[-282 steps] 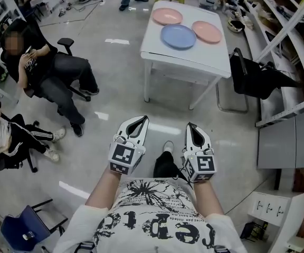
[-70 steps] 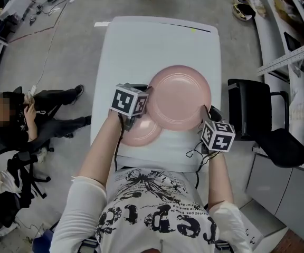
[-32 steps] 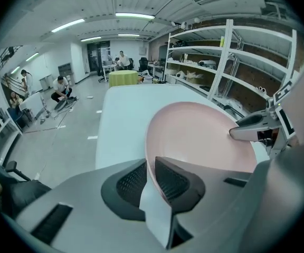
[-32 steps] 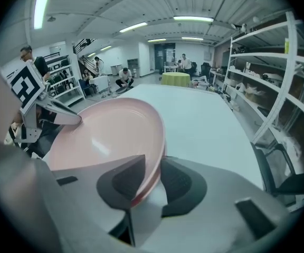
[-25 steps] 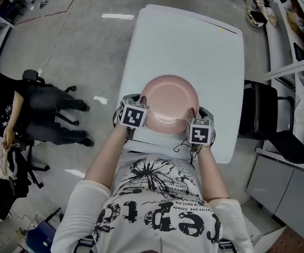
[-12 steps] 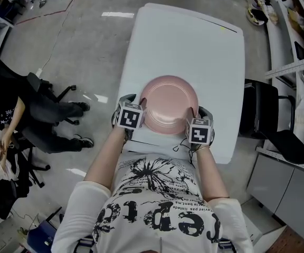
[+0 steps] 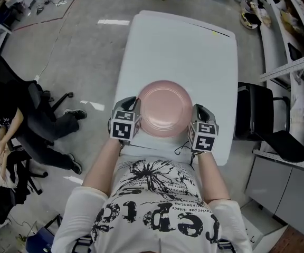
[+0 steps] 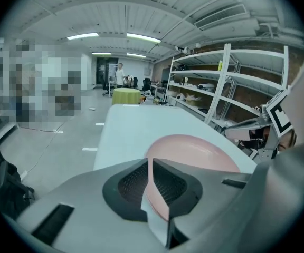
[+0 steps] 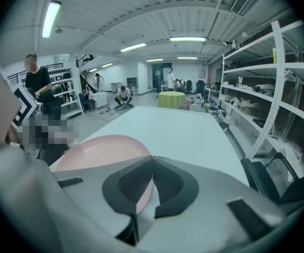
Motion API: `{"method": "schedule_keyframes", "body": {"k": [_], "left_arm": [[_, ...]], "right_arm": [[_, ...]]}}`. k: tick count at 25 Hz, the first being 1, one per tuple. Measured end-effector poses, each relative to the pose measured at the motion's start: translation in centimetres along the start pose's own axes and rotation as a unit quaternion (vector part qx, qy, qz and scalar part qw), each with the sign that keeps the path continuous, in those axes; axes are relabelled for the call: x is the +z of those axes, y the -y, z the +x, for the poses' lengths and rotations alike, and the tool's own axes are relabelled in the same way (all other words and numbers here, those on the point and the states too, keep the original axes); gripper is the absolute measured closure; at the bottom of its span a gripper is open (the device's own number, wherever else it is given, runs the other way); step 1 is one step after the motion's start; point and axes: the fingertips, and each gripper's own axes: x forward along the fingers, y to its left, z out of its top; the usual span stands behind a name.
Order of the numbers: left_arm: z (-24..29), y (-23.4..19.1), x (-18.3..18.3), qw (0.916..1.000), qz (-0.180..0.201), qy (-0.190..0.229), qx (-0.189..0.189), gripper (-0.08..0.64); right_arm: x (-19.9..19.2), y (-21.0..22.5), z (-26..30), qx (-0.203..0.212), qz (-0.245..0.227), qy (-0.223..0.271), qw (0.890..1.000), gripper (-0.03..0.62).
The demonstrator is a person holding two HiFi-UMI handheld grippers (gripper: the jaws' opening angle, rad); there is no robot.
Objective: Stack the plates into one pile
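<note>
A pink plate (image 7: pixel 165 108) hangs just above the near end of the white table (image 7: pixel 178 46), held by its two side rims. My left gripper (image 7: pixel 139 109) is shut on the left rim, and my right gripper (image 7: pixel 193 116) is shut on the right rim. Both pairs of jaws have just been closing, with the plate's edge between them. In the left gripper view the plate (image 8: pixel 194 149) runs in between the pads of the gripper (image 8: pixel 151 162). The right gripper view shows the plate (image 9: pixel 99 149) the same way at the gripper (image 9: pixel 152 159). Whether other plates lie under the pink one is hidden.
A black chair (image 7: pixel 257 117) stands close to the table's right edge, with shelving (image 7: pixel 294 62) behind it. At the left a person (image 7: pixel 4 120) sits by an office chair (image 7: pixel 36 96). The table's far half (image 9: pixel 183 130) is bare.
The pink plate has come up off the table toward the camera, with both grippers closed on its rims. The seated person at the left has shifted.
</note>
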Motion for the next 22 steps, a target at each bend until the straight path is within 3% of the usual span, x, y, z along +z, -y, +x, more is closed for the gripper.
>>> {"method": "schedule_keyframes", "body": {"k": [1, 5, 8, 11, 18, 22], "left_arm": [[-0.4, 0.4, 0.8, 0.9999, -0.002, 0.015, -0.005, 0.555], [-2.1, 2.2, 4.2, 0.9951, 0.013, 0.089, -0.042, 0.558], [-3.9, 3.3, 6.9, 0.9854, 0.046, 0.153, -0.059, 0.558], [-5.6, 4.2, 9.4, 0.9724, 0.051, 0.212, -0.083, 0.558], [-9.2, 6.7, 12.4, 0.9359, 0.097, 0.301, -0.156, 0.557], [-9.7, 7.3, 12.5, 0.9321, 0.101, 0.308, -0.162, 0.557]], "right_arm": [[0.7, 0.0, -0.4, 0.010, -0.002, 0.014, 1.000, 0.584], [3.9, -0.9, -2.3, 0.051, -0.021, 0.093, 0.994, 0.586], [6.5, -1.4, -4.2, 0.065, -0.034, 0.152, 0.986, 0.586], [8.4, -1.7, -5.9, 0.080, -0.040, 0.194, 0.977, 0.586], [9.7, -2.7, -7.7, 0.096, -0.057, 0.225, 0.968, 0.586], [9.7, -3.0, -8.3, 0.107, -0.063, 0.231, 0.965, 0.586]]}}
